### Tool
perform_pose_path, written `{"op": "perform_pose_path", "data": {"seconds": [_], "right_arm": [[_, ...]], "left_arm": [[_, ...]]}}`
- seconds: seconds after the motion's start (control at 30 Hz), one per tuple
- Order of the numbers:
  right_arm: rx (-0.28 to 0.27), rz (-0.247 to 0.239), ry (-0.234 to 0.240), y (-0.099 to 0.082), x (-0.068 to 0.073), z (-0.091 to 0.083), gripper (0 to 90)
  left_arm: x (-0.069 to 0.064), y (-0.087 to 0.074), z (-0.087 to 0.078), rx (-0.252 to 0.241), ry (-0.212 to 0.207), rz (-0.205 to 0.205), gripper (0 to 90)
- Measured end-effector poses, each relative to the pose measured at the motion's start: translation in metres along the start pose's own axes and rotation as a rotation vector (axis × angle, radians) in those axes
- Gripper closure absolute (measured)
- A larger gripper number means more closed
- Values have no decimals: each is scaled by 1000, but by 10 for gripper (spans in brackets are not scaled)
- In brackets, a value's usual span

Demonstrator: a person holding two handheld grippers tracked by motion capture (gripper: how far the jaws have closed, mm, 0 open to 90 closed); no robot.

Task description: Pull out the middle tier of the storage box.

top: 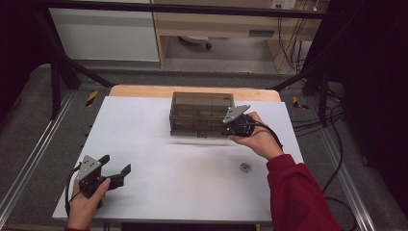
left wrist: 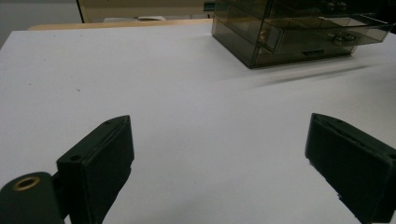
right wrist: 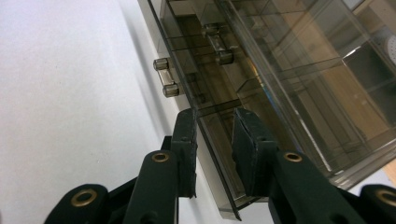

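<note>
two grippers, right gripper (right wrist: 212,140) pinching smoky drawer front (right wrist: 219,154), left gripper (left wrist: 219,158) spread wide over white table (left wrist: 154,84)

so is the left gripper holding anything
No, the left gripper has its jaws wide apart over the bare white table, with nothing between them.

A drawer cabinet (top: 202,113) stands at the far middle of the table (top: 159,168), just before its back edge. The right gripper (top: 230,126) is at the cabinet's front right corner, its jaws set on either side of a drawer front (right wrist: 212,140) that stands out from the cabinet body. The left gripper (top: 117,169) sits near the table's front left corner, well apart from the cabinet. A small object (top: 245,166) lies on the table before the cabinet, just left of the person's right sleeve (top: 298,192).
</note>
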State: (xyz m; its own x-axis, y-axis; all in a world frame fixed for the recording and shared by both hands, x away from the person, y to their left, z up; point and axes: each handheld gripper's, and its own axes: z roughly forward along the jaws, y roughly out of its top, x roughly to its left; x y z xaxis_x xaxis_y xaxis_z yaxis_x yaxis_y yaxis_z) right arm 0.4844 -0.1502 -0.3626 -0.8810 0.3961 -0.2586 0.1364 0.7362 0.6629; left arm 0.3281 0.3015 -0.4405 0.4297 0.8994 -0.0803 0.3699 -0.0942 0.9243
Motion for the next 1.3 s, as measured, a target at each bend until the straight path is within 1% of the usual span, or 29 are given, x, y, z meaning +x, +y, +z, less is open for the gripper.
{"op": "perform_pose_path", "data": {"seconds": [0.03, 0.27, 0.33, 0.5, 0.57, 0.8, 0.83, 0.97, 1.17, 1.3], "right_arm": [[-5, -2, 9, 0, 0, 1, 701], [4, 2, 30, -1, -1, 9, 696], [16, -1, 28, -2, -1, 10, 690], [5, 13, 32, -5, -4, 10, 689], [10, 8, 31, -6, -5, 9, 685], [2, 14, 30, -7, -6, 9, 678], [2, 19, 38, -8, -5, 11, 675], [4, 12, 45, -10, -5, 15, 675], [11, 21, 58, -12, -5, 18, 667], [13, 17, 62, -12, -6, 19, 660]], "left_arm": [[0, 0, 0, 1, 1, 0, 83], [1, -1, 0, 5, 4, -3, 83], [1, 0, 0, 2, 1, 1, 83], [2, -1, 0, 6, 6, 0, 83], [1, -1, 0, 3, 5, 1, 83], [-1, 0, 0, 3, 5, 11, 83], [-1, -1, 0, 4, 5, 12, 83], [0, 0, -1, 2, 7, 12, 83], [-2, 0, 0, 5, 2, 17, 83], [-1, 0, 0, 5, 4, 15, 83]]}}
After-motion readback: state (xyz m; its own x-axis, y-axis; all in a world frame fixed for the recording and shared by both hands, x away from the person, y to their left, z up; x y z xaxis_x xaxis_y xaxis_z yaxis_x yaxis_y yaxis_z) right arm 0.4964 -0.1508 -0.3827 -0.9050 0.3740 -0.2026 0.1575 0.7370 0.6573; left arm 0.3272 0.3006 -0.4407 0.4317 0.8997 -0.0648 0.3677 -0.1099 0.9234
